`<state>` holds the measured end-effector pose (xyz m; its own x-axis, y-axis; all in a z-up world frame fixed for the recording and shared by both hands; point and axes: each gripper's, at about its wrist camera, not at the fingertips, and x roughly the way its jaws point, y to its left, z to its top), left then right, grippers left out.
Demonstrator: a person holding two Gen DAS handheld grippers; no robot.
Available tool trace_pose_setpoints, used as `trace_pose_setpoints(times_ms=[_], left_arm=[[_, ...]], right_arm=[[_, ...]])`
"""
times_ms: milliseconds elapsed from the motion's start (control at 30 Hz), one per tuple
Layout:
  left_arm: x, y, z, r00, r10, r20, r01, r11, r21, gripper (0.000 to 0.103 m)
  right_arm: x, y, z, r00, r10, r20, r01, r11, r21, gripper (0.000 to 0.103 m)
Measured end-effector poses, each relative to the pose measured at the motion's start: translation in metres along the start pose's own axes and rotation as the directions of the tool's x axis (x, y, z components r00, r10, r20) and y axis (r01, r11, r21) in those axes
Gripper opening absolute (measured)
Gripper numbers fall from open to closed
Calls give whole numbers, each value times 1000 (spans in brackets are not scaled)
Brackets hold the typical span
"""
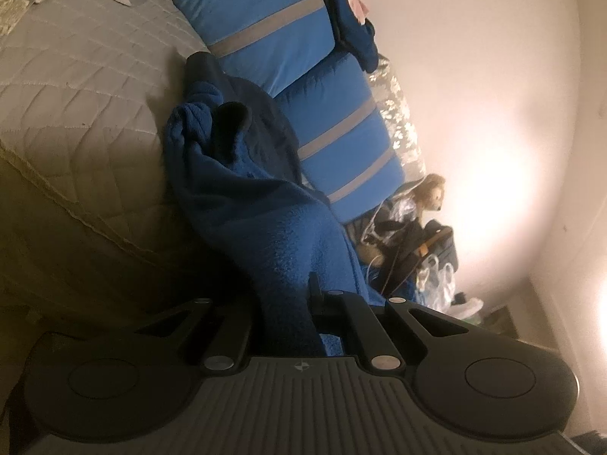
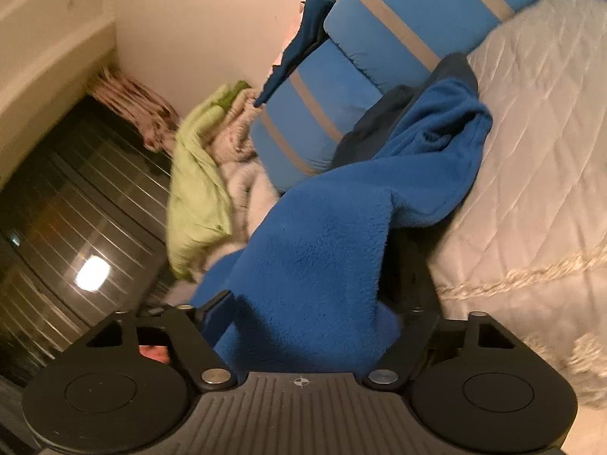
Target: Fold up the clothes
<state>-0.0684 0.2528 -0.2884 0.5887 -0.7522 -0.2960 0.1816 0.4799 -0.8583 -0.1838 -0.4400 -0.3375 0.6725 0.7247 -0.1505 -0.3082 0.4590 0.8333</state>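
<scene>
Fleece garment [image 1: 265, 204], blue, deep-pile, with a darker navy lining showing at its far end: it is stretching from both grippers out onto the quilted bedspread [image 1: 83, 87] and ending against the striped pillows [image 1: 265, 26].

Left gripper [image 1: 282, 303]: its fingers are pinching a bunched fold of the fleece, the cloth rising thick between them and hiding the tips.

Right gripper [image 2: 311, 318]: it is clamping another part of the same garment, which is draping over the jaw area and covering the fingertips entirely.

Bedspread: pale beige, diamond-stitched, with a corded trim running along its edge; bare quilted surface is lying open beside the garment in both views.

Pillows: bright blue with grey bands, plump and cylindrical, bordering the far side of the fleece and touching its navy end.

Wall [image 1: 474, 76]: plain and cream, closing the space just behind the pillows.

Green cloth [image 2: 197, 189]: light, crumpled, lying beyond the pillows near the wall corner, well apart from the grippers.

Dark slatted surface [image 2: 76, 204]: glossy, reflecting a lamp.
</scene>
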Motion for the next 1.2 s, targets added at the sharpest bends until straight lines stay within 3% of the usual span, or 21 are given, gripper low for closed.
trace_pose_setpoints(times_ms=[67, 167, 200, 267, 333, 467, 500, 567, 700, 733, 767, 833, 1000, 1100, 1200], left_arm=[[-1, 2, -2, 1000, -9, 9, 9, 1000, -10, 6], [-1, 2, -2, 1000, -16, 16, 16, 1000, -13, 6], [-1, 2, -2, 1000, -17, 18, 17, 1000, -12, 6], [-1, 3, -2, 1000, -15, 19, 15, 1000, -9, 6], [0, 3, -2, 1000, -15, 19, 15, 1000, -9, 6], [0, 4, -2, 1000, -18, 18, 19, 1000, -14, 6], [0, 4, -1, 1000, -19, 17, 20, 1000, -15, 5], [-1, 4, -1, 1000, -22, 17, 23, 1000, -17, 5], [-2, 4, 0, 999, -25, 23, 26, 999, -21, 5], [-3, 3, 0, 999, -25, 27, 25, 999, -22, 5], [-4, 1, 0, 999, -24, 31, 25, 999, -23, 5], [-5, -2, 0, 999, -22, 40, 23, 999, -22, 5], [-9, -20, 4, 996, -29, 80, 30, 999, -18, 5], [-10, -33, 7, 994, -33, 107, 34, 999, -4, 5], [-9, -43, 13, 990, -42, 131, 42, 999, -2, 5]], right_arm=[[-2, -6, -3, 999, 31, 20, -32, 999, 35, 64], [-8, -13, -6, 998, 24, 50, -26, 998, 56, 65], [-10, -17, -6, 998, 11, 61, -15, 997, 72, 68], [-14, -27, -9, 997, 9, 83, -18, 994, 108, 88], [-16, -37, -12, 994, 26, 102, -40, 989, 144, 100], [-7, -43, -21, 989, 101, 105, -118, 979, 165, 101], [-4, -42, -23, 988, 115, 100, -130, 978, 165, 100], [0, -40, -27, 988, 129, 91, -142, 976, 166, 85], [-1, -32, -34, 992, 77, 102, -93, 983, 158, 62], [-4, -30, -34, 992, 64, 111, -81, 984, 156, 53], [-7, -27, -34, 991, 57, 122, -76, 985, 153, 31], [-18, -16, -32, 986, 42, 162, -65, 988, 140, 16], [-47, 28, -10, 961, 27, 275, -46, 997, 60, 11], [-49, 60, 7, 960, 14, 280, -11, 1000, -13, 11], [-41, 75, 21, 957, 39, 288, -29, 999, -38, 11]])
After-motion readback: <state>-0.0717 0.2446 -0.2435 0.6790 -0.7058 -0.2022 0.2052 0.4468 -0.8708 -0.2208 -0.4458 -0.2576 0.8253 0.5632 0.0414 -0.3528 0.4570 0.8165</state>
